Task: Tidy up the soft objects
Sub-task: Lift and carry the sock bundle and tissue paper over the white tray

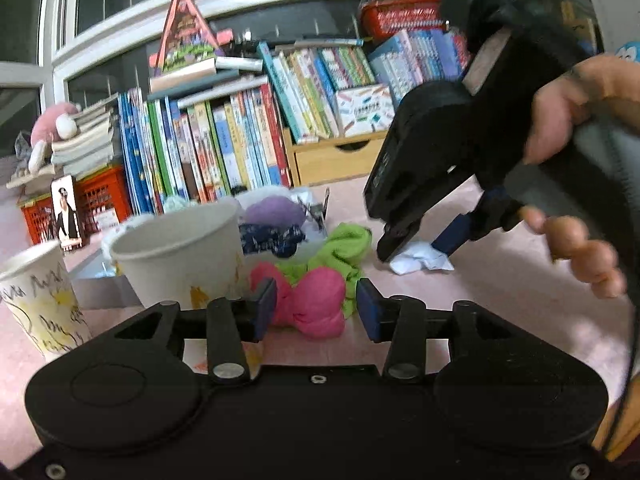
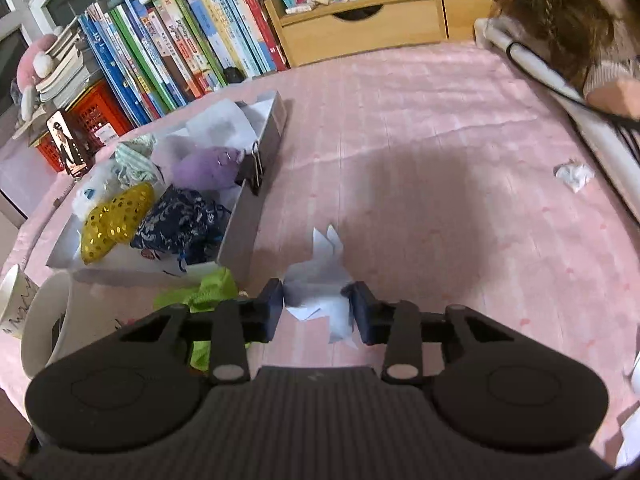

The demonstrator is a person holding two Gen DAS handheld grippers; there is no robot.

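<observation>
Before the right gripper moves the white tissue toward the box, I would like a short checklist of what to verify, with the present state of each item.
1. White tissue sits between the fingers of the right gripper: ok.
2. Fingers really pressing the tissue: cannot tell; they stand at its edges with a gap between them.
3. Box has room: ok, bare white floor shows in its near corner, beside the yellow pouch and dark blue pouch.
4. Way to the box free: not ok, the green cloth lies beside the tissue, in front of the box.
5. Left gripper out of the way: ok, open around the pink toy.
</observation>
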